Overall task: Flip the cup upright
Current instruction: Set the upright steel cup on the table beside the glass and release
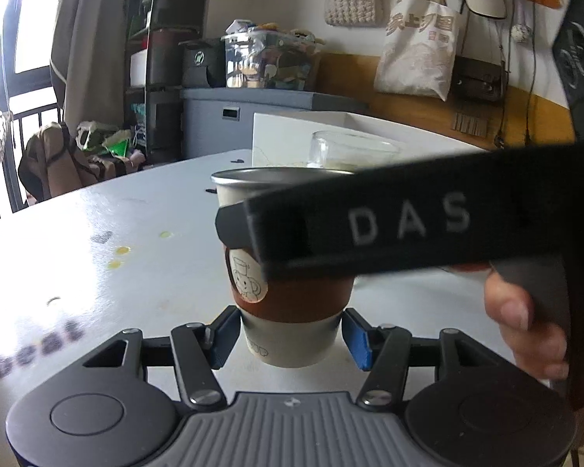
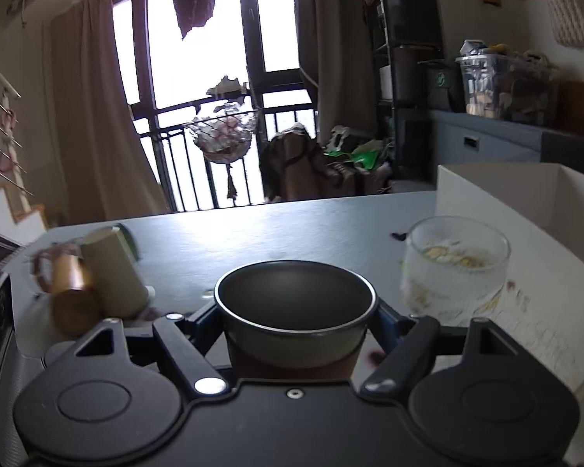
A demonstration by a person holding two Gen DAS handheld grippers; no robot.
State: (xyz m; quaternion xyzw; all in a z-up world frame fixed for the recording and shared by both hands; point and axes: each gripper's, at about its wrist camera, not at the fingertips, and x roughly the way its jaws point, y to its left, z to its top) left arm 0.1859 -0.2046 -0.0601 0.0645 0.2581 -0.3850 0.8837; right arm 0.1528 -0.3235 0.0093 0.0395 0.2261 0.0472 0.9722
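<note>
A white paper cup (image 1: pixel 292 303) with a brown sleeve and a cartoon sticker stands upright, mouth up, over the pale table (image 1: pixel 136 233). My right gripper (image 1: pixel 253 233) reaches in from the right and is shut on the cup's upper part. In the right wrist view the cup's open rim (image 2: pixel 295 299) sits between that gripper's fingers (image 2: pixel 296 327). My left gripper (image 1: pixel 290 336) is open, its blue pads on either side of the cup's base, apart from it.
A clear glass (image 2: pixel 455 268) with bits inside stands right of the cup. A white box (image 2: pixel 525 194) is behind it. A brown bottle (image 2: pixel 72 295) and a tan upside-down paper cup (image 2: pixel 113 272) are at the left. Yellow spots (image 1: pixel 120 251) mark the table.
</note>
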